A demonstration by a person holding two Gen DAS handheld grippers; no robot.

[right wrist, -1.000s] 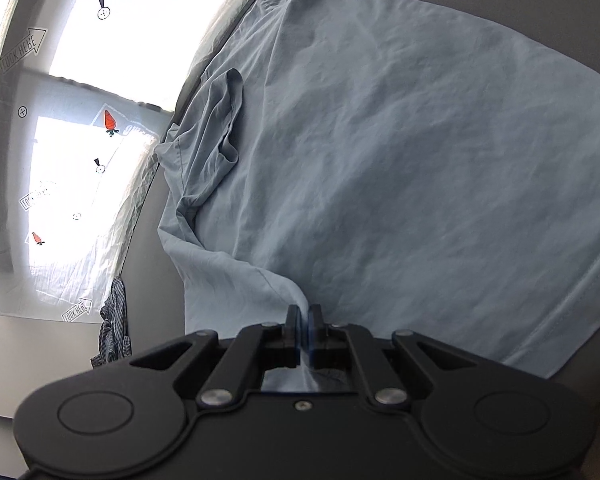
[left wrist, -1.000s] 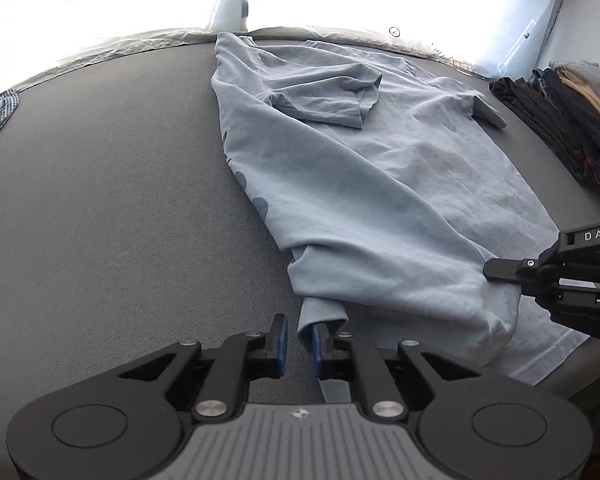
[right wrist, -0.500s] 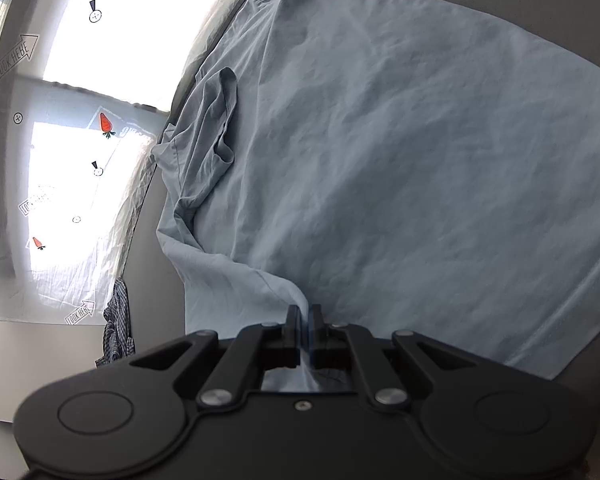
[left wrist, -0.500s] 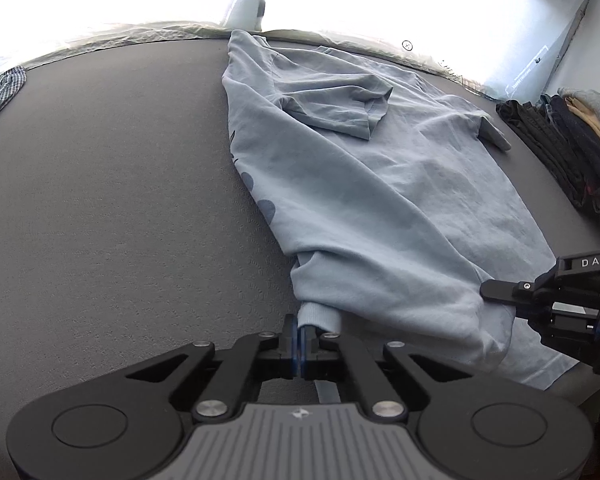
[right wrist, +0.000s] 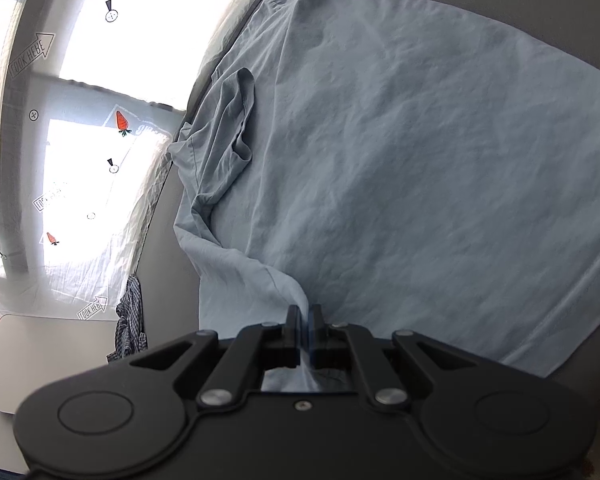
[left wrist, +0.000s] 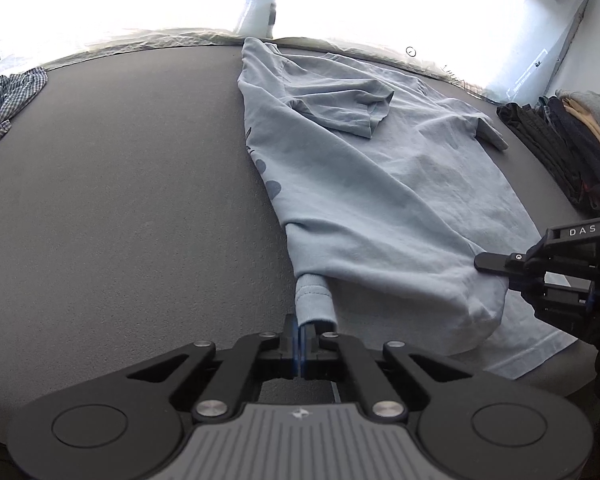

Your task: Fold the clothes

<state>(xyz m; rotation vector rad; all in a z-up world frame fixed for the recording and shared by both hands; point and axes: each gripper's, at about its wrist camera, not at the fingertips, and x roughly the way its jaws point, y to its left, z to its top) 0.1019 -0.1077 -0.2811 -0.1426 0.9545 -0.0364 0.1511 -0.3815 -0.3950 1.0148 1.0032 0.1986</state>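
A light blue T-shirt lies spread over the dark grey table, its left side folded over onto the middle with one sleeve on top. My left gripper is shut on the hem corner of the folded part, at the near edge. The right gripper is shut on a pinch of the same T-shirt's hem; in the left wrist view the right gripper comes in from the right edge and holds the cloth lifted in a small ridge.
A stack of folded dark and tan clothes sits at the table's far right. A checked garment lies at the far left edge, the same checked garment showing in the right wrist view beside a white board. Bright covered windows run behind.
My left gripper has closed on the shirt's hem corner; a second ago its jaws stood apart around it. The right gripper has stayed shut on the cloth.
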